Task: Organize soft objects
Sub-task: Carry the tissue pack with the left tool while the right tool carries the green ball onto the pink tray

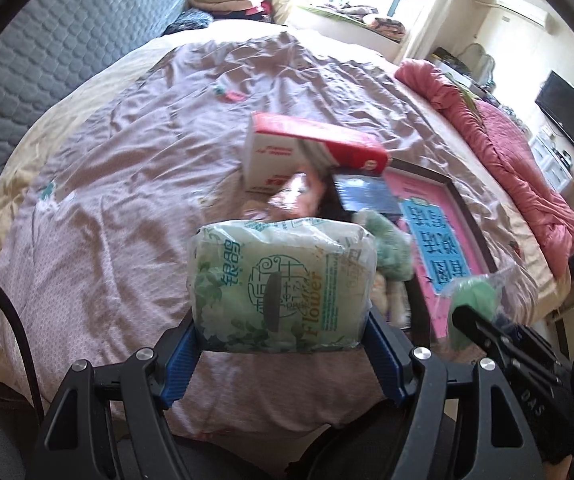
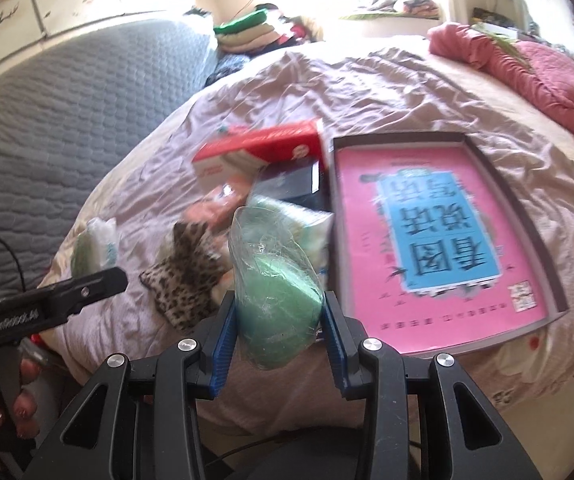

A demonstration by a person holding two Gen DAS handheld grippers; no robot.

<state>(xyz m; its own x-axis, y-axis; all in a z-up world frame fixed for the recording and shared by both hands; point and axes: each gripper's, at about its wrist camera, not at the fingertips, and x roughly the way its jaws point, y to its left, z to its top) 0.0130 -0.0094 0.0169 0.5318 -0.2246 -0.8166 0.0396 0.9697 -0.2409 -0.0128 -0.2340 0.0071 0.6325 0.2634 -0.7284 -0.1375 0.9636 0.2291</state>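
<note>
left gripper (image 1: 283, 320): jaws wide, blue pads pressed on both sides of a tissue pack (image 1: 283, 280); the pack fills the gap, lifted clear of the bed.
tissue pack: soft white-green plastic wrap, floral print, "flower" lettering, dark oval slot facing camera. In the right view only its edge (image 2: 97, 246) shows, at far left.
right gripper (image 2: 277, 312): jaws close together, clamped on a green roll (image 2: 277, 300) in clear crinkled wrap; roll stands upright between the pads, wrap sticking up past the tips.
green roll, left view: seen at right (image 1: 475, 296) beyond the right gripper's black body.
bed (image 1: 127, 184): wrinkled pale pink sheet, grey quilted headboard (image 1: 47, 60) at left.
pile: middle of bed, beyond both grippers.
red box (image 1: 311, 148): red-white carton, tilted, resting on the pile's far side.
dark box (image 1: 367, 196): just beside the red box, partly under it.
leopard cloth (image 2: 185, 276): lying flat on the sheet, left of the roll in the right view.
pink packet (image 1: 299, 196): blurred, between red box and tissue pack; contents unreadable.
tray (image 2: 527, 216): grey rim, right of the pile, holds a pink sheet (image 2: 435, 248) with a blue label.
red blanket (image 1: 519, 160): bunched along the bed's right edge.
person: fingers (image 2: 23, 404) at lower left of the right view, by the left gripper's handle.
</note>
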